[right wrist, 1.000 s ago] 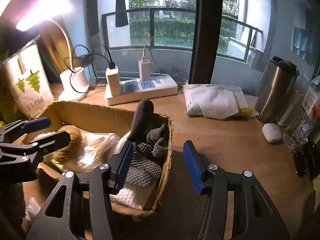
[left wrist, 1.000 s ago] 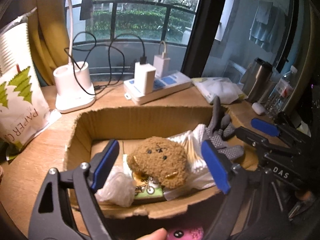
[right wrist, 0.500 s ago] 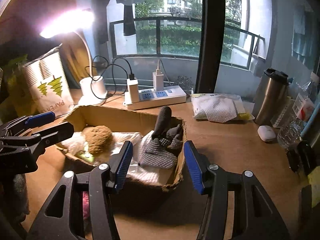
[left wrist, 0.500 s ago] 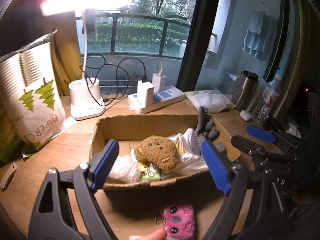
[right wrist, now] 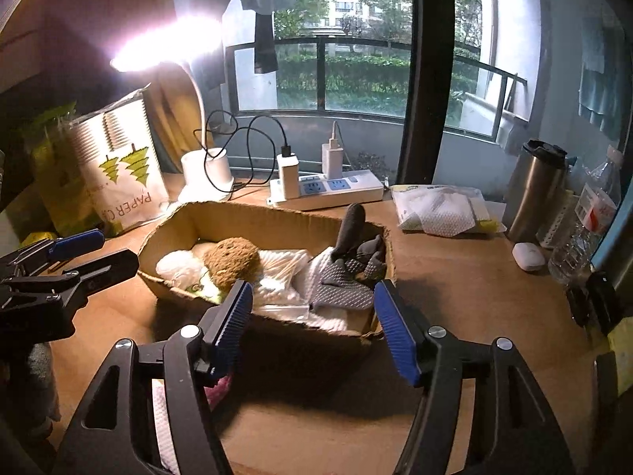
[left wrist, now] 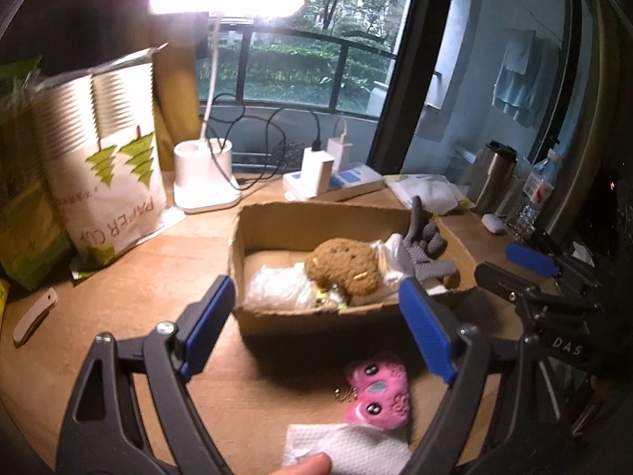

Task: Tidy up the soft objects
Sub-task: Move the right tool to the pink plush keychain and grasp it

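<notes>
A shallow cardboard box point(left wrist: 316, 326) point(right wrist: 170, 229) on the wooden desk holds a brown plush toy point(left wrist: 344, 265) point(right wrist: 231, 257), a white crumpled bag point(left wrist: 277, 287), cotton swabs point(right wrist: 281, 273) and a grey dotted glove point(left wrist: 425, 253) point(right wrist: 348, 273). In front of the box lie a pink plush keychain point(left wrist: 378, 390) and a white paper towel point(left wrist: 348, 451). My left gripper point(left wrist: 316, 326) is open and empty, held back from the box's near wall. My right gripper point(right wrist: 312, 326) is opening, with nothing between its fingers, near the box's right end.
A lit desk lamp point(left wrist: 205, 176) stands behind the box, beside a power strip with chargers point(right wrist: 324, 190) and a paper-cup bag point(left wrist: 110, 182). At the right are a packet of white cloths point(right wrist: 443, 209), a steel tumbler point(right wrist: 534, 190), an earbud case point(right wrist: 528, 257) and water bottles point(right wrist: 585, 221).
Both grippers have pulled back and up from the box, so the whole box, the pink keychain and the paper towel now show. The right jaws stand wider apart.
</notes>
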`<state>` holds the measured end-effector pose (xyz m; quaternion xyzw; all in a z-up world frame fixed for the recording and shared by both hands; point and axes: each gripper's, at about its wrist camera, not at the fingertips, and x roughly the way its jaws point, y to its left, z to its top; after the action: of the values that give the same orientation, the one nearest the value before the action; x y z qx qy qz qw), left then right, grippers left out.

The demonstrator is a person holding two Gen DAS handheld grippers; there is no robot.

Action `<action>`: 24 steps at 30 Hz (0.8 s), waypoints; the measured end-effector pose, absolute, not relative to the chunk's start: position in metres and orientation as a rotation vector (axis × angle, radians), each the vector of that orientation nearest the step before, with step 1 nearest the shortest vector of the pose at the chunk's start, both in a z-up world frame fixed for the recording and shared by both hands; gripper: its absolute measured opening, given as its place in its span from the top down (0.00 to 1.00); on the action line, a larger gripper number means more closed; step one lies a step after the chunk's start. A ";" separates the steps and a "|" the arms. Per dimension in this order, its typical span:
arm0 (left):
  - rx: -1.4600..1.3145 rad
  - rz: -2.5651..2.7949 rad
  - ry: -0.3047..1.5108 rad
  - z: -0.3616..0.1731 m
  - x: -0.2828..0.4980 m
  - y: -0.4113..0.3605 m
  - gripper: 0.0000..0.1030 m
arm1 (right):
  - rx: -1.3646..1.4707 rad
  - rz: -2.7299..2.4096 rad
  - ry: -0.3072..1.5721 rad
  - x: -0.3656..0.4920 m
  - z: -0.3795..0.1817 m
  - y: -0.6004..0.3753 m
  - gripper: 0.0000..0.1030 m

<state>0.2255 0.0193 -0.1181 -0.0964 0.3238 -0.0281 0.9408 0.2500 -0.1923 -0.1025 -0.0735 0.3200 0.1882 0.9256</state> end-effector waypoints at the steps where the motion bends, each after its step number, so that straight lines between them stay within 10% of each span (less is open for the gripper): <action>1: -0.203 -0.057 0.663 -0.120 0.224 0.022 0.16 | -0.154 0.387 0.658 0.249 -0.103 -0.190 0.34; 21: -0.310 0.004 0.753 -0.175 0.199 0.078 0.16 | -0.212 0.466 0.799 0.236 -0.158 -0.131 0.34; 24: -0.337 -0.004 0.751 -0.180 0.194 0.084 0.00 | -0.222 0.480 0.822 0.235 -0.167 -0.122 0.34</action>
<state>0.1941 0.0843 -0.1797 -0.1636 0.3649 -0.0018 0.9165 0.2352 -0.1219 -0.1667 -0.1065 0.3948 0.2306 0.8829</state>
